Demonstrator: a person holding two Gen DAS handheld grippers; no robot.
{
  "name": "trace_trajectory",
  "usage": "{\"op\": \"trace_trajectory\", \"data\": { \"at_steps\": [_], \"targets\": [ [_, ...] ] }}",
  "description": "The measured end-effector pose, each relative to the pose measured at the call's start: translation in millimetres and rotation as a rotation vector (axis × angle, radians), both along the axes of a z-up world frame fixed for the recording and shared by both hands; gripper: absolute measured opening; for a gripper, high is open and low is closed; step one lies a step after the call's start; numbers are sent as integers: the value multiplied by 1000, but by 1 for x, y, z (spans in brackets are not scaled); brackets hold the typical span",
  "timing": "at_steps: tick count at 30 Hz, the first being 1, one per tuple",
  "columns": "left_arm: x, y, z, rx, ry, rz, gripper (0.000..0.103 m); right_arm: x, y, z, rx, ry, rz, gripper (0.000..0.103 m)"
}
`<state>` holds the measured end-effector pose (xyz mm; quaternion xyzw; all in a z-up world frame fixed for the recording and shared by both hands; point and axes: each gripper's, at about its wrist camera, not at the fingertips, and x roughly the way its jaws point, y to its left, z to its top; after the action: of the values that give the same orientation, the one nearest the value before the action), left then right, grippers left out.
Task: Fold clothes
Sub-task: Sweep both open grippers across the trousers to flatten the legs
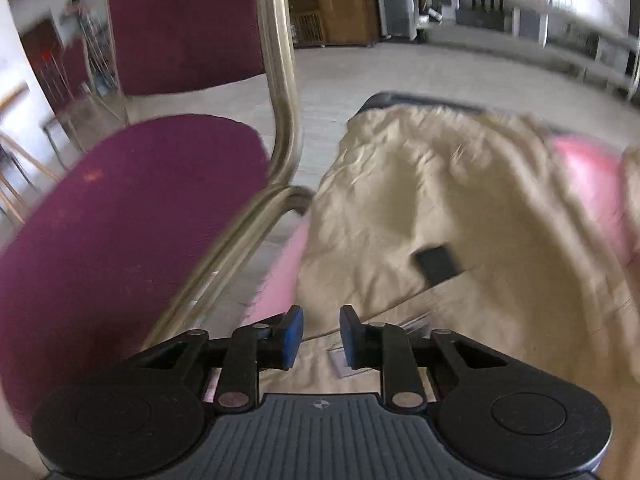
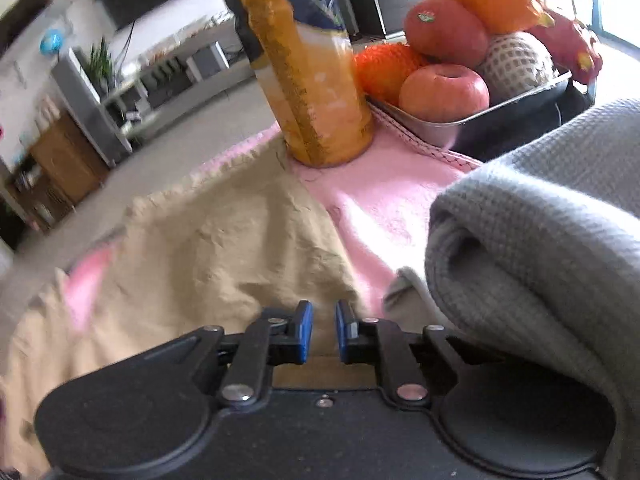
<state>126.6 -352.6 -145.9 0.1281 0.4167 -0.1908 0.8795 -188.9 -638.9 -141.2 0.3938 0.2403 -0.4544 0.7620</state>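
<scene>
A crumpled beige garment (image 1: 420,208) lies spread on a pink table cover (image 1: 280,276), with a small black patch (image 1: 438,266) on it. My left gripper (image 1: 321,334) hovers low over the garment's near folded edge. Its blue pads stand a narrow gap apart with no fabric showing between them. In the right wrist view the same beige garment (image 2: 208,248) lies ahead and to the left. My right gripper (image 2: 323,330) sits at the garment's right edge, pads slightly apart and nothing visibly pinched. A folded grey waffle-knit garment (image 2: 540,240) bulges close on the right.
A purple chair (image 1: 132,216) with a metal frame (image 1: 280,92) stands tight against the table's left side. At the back of the pink cover (image 2: 380,200) stand a tall orange bottle (image 2: 320,92) and a metal tray (image 2: 440,124) of fruit (image 2: 444,92).
</scene>
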Motion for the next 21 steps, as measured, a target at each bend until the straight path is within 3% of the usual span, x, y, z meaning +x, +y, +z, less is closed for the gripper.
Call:
{"op": "trace_trajectory", "data": {
  "at_steps": [2, 3, 5, 7, 10, 11, 13, 14, 15, 18, 21],
  "targets": [
    [-2, -10, 11, -97, 55, -94, 24, 10, 2, 13, 44, -115, 66, 20],
    [-5, -20, 15, -133, 67, -151, 25, 20, 2, 17, 67, -160, 115, 26],
    [-13, -45, 19, -177, 70, -270, 25, 48, -3, 8, 153, -200, 217, 32],
    [-20, -69, 14, -185, 88, -366, 25, 77, -8, -2, 240, -239, 319, 32],
    [-25, -90, 0, -145, 75, -397, 30, 119, -14, -17, 361, -287, 461, 31],
    [-26, -97, -5, -132, 70, -408, 30, 128, -15, -27, 371, -268, 462, 30],
    [-29, -111, -14, -105, 61, -428, 30, 137, -14, -42, 362, -250, 450, 21],
    [-30, -118, -19, -91, 57, -439, 30, 139, -14, -48, 351, -246, 442, 6],
    [-32, -126, -24, -77, 52, -449, 31, 142, -14, -52, 334, -238, 434, 0],
    [-35, -141, -33, -48, 25, -468, 30, 149, -14, -42, 218, -181, 409, 2],
    [-31, -130, -17, -71, -70, -436, 31, 139, -14, -16, 53, -160, 355, 11]
  ]
}}
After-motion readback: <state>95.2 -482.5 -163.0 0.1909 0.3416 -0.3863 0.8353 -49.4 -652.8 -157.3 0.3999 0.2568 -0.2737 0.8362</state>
